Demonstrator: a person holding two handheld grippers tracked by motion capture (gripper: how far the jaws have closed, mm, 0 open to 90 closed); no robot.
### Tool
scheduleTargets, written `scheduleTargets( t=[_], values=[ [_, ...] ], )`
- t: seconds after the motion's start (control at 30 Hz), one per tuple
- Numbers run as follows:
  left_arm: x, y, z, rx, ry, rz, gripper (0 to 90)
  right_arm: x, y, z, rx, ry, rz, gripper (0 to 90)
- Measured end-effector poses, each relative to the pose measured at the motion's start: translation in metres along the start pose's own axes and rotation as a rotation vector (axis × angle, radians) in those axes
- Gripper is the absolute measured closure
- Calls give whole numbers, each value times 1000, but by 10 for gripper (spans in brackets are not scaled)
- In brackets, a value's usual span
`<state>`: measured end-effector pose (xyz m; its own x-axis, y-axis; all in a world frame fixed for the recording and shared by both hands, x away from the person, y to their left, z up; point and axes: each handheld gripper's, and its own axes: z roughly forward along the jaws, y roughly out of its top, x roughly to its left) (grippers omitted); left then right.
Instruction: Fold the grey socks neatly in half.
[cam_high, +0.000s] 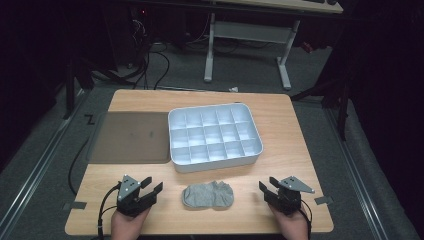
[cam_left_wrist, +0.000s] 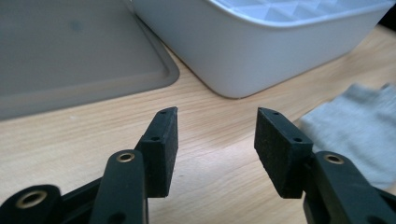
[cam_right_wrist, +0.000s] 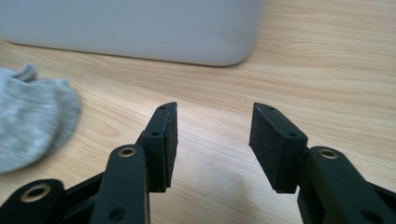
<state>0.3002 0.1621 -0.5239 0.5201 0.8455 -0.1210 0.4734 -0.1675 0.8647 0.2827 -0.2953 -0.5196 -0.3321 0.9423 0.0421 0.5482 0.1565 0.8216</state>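
A grey sock lies flat near the front edge of the wooden table, between the two grippers. Behind it stands a white tray with many small compartments. My left gripper rests at the front left, open, with nothing between its pads; its own view has the sock to its right and the tray wall ahead. My right gripper sits at the front right, open and empty, with the sock on its left and the tray wall ahead.
A flat grey lid lies left of the tray, and the same lid lies ahead in the left gripper view. A white desk frame and cables stand on the dark floor beyond the table.
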Motion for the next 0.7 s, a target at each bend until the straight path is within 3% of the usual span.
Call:
scheduleTargets(
  t=[0.13,0.23,0.4,0.53,0.7],
  values=[
    [-3,-2,7,27,-15,24,479,-4,-3,-1,-3,7,46,468],
    [-5,-4,10,37,-24,38,470,1,-3,-4,-20,-13,30,449],
    [-4,-6,10,32,-56,39,469,2,-1,-3,-32,-2,33,443],
    [3,-7,7,0,-86,-28,467,2,-1,-1,-29,6,37,451],
    [3,-7,8,2,-84,-29,470,4,-1,-2,-30,23,26,476]
  ],
)
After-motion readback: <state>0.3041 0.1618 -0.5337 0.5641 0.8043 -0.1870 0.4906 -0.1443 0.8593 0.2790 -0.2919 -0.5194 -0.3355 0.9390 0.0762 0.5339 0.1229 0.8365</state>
